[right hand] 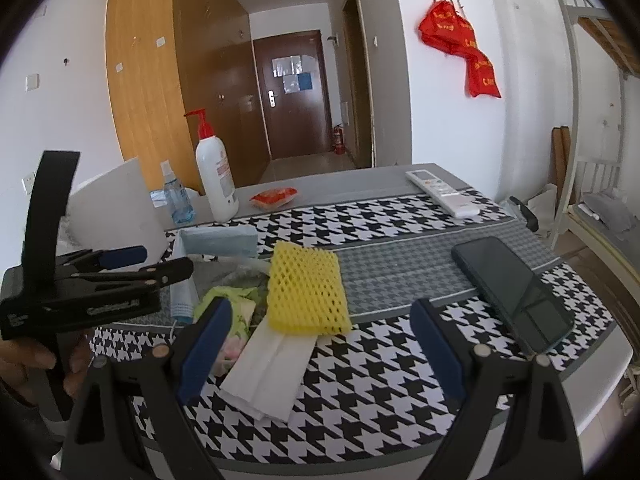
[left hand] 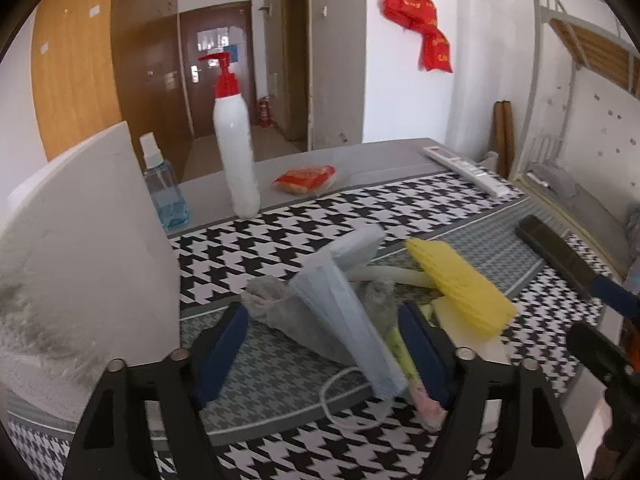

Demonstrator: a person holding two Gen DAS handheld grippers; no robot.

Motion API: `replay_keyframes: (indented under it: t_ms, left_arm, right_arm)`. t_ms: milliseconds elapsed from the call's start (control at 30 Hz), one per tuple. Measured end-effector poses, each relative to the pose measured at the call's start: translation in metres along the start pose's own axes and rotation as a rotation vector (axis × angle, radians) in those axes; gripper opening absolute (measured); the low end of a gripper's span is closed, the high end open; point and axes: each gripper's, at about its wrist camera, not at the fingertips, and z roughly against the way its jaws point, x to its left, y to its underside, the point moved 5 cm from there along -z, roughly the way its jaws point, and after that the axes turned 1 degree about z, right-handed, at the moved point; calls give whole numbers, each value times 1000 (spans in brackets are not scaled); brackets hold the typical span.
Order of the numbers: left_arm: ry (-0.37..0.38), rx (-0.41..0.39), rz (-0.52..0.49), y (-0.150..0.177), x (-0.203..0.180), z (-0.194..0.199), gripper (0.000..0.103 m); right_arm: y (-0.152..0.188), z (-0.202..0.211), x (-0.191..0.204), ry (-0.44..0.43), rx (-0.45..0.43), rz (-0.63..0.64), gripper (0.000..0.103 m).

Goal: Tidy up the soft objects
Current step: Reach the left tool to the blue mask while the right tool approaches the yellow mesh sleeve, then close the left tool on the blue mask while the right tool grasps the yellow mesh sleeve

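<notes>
Where both grippers, left (left hand: 322, 348) and right (right hand: 320, 344), stand spread and hold nothing, a face mask (left hand: 344, 312), grey sock (left hand: 276, 308) and yellow foam net (right hand: 306, 294) lie heaped on the houndstooth tablecloth (right hand: 380, 376); farther off stand a pump bottle (right hand: 214, 176) and brown door (right hand: 294, 92).

Yellow foam net (right hand: 306, 292) atop white tissue (right hand: 268, 368), between wide-spread right claw (right hand: 320, 344) fingers.
</notes>
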Motion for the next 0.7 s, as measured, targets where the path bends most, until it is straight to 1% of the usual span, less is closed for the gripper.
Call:
replay_keyframes:
  t_ms: [100,167,333,367,433,500,567,600,700]
  left_arm:
    - [22,26,19,2,2,-8,69]
    - [23,35,14,3,2,-13,64]
    - [45,59,27,5,2,-19,61]
    - [51,61,27,5,1,-20,57]
    - [50,69,34,5,2,-23,54]
    - [51,78,41,6,5,-25,44]
    - [59,82,50,8,6,-28,38]
    - [62,86,52,8,7,-29,33]
    - [84,93,65,9,9,-31,24]
  right_arm:
    - [0,-7,0,0,20,0,93]
    - [0,-12,1,-3,31,1,93]
    - [-4,-23,5,-14,62,20,93]
    - [-4,-26,6,-12,72,22,93]
    - [-4,-32,7,-11,91,24,93]
    - [-5,-38,7,-7,111,24,93]
    - [-5,-44,8,-1,130,35,93]
    - [-5,-47,9,0,135,41,93]
    - [-5,-55,13,6,159,60,93]
